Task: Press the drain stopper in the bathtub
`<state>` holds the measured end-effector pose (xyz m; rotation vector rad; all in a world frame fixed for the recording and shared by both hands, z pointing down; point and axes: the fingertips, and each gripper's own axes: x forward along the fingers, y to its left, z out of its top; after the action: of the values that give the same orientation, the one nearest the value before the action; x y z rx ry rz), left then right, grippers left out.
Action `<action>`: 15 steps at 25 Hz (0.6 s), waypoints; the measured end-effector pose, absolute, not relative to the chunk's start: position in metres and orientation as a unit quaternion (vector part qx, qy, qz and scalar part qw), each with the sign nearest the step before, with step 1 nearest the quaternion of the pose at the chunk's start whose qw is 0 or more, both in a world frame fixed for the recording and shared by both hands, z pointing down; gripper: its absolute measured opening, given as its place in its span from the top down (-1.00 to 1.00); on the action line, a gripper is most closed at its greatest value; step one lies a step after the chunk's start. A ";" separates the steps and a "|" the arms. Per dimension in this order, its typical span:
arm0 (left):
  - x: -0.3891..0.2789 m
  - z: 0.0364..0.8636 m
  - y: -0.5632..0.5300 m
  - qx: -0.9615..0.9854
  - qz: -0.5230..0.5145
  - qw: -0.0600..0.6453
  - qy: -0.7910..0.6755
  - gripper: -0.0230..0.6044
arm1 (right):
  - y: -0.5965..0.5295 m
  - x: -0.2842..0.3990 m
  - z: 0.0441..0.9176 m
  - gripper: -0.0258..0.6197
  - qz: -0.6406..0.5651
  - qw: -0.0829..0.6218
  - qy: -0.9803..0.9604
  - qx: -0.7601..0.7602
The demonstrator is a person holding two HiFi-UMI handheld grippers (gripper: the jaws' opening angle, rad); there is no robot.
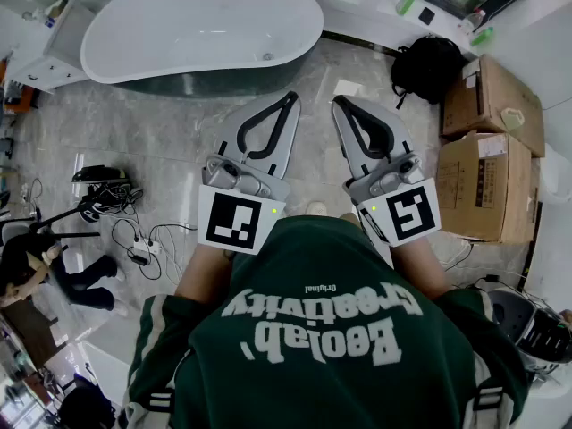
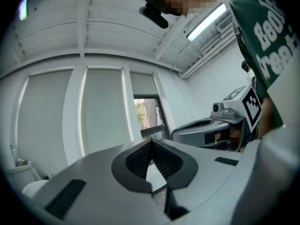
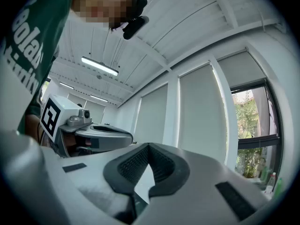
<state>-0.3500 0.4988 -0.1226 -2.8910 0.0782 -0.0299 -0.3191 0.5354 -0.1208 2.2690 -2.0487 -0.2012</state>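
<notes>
Head view: the person has both tools held out in front, pointing at the white bathtub (image 1: 201, 25). The left gripper (image 1: 288, 99) and right gripper (image 1: 342, 105) sit side by side with a slim gap between them, and each has its fingers pinched together at the tips with nothing in them. The drain stopper (image 1: 266, 56) is just a small dot on the tub floor near the right end, ahead of the left fingertips and past the tub's near rim. The marble floor (image 1: 179, 141) between fingertips and rim is bare. A black backpack (image 1: 429, 65) and cardboard boxes (image 1: 487, 141) crowd the outer side of the right fingers. A power strip (image 1: 140, 256) with cables lies well off to the left.

Left gripper view: the camera tilts up at white blinds (image 2: 101, 111) and a window (image 2: 146, 118). The ribbed pads meet at the tip and hold nothing. The right gripper (image 2: 178, 132) floats close by on the right.

Right gripper view: same deal, pads closed on nothing, with the left gripper (image 3: 127, 137) close on the left and blinds beyond the tips.
</notes>
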 end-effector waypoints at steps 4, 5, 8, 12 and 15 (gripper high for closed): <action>-0.348 -0.121 0.499 -0.992 -0.013 0.119 0.027 0.90 | 0.536 -0.318 -0.119 0.90 -0.065 0.039 -0.670 0.738; -0.346 -0.120 0.499 -0.992 -0.014 0.120 0.028 0.90 | 0.536 -0.318 -0.119 0.90 -0.064 0.040 -0.672 0.737; -0.343 -0.119 0.502 -0.992 -0.016 0.120 0.028 0.90 | 0.539 -0.316 -0.117 0.90 -0.064 0.040 -0.673 0.735; -0.343 -0.119 0.505 -0.992 -0.017 0.123 0.025 0.90 | 0.542 -0.312 -0.114 0.89 -0.050 0.027 -0.665 0.744; -0.341 -0.120 0.508 -0.992 -0.016 0.126 0.024 0.90 | 0.546 -0.308 -0.113 0.89 -0.047 0.019 -0.663 0.747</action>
<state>-0.3409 0.5082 -0.1203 -2.8875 0.0691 -0.0464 -0.3077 0.5457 -0.1128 2.3172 -2.0588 -0.1465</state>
